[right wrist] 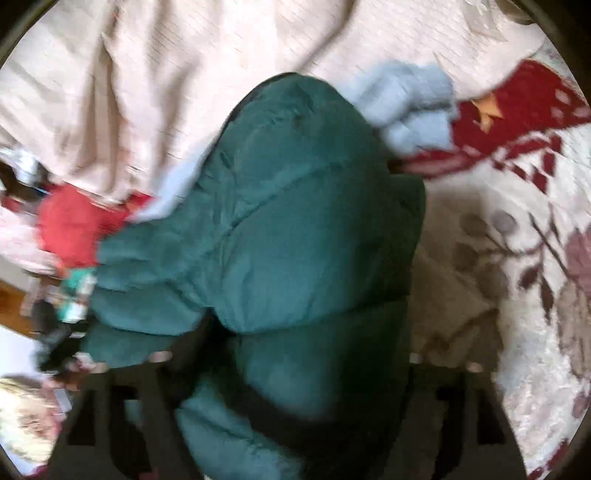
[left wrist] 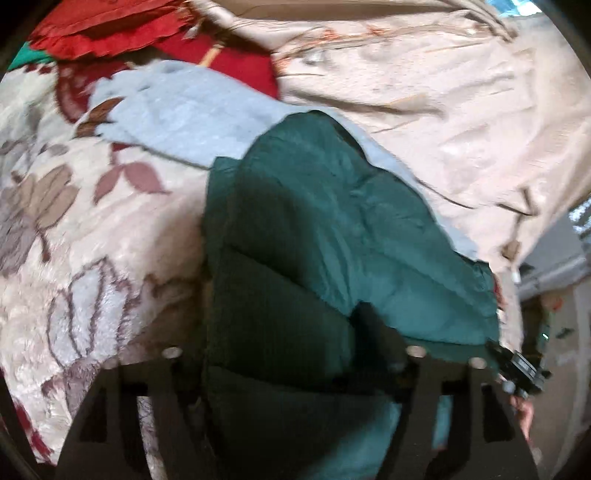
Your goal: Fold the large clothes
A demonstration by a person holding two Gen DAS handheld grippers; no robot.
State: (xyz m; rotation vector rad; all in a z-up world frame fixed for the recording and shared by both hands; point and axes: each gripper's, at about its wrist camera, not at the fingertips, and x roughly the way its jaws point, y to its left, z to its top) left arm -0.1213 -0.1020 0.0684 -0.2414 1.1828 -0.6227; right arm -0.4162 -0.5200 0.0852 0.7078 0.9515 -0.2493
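Green puffy cloth fills the middle of both views: a thick quilted jacket (left wrist: 332, 236) lying bunched up on a bed. Part of it rests on a pale blue cloth (left wrist: 184, 118), which pokes out past its far end. Under both is a fuzzy cream blanket (left wrist: 74, 221) with brown and dark red leaves on it. A wrinkled beige sheet (left wrist: 443, 110) lies beside the jacket on the other side. Some red cloth (left wrist: 122, 33) sits at the far edge of the bed.

The left gripper (left wrist: 291, 332) has the jacket bulging up between its jaws. The jaws stand wide apart, but the pictures are blurry and the jacket hides the tips, so I cannot tell if they squeeze it. The right gripper (right wrist: 314, 354) is the same: jacket piled between wide jaws, grip not clear. It also shows small and dark at the right edge of the left view, near the jacket's edge.
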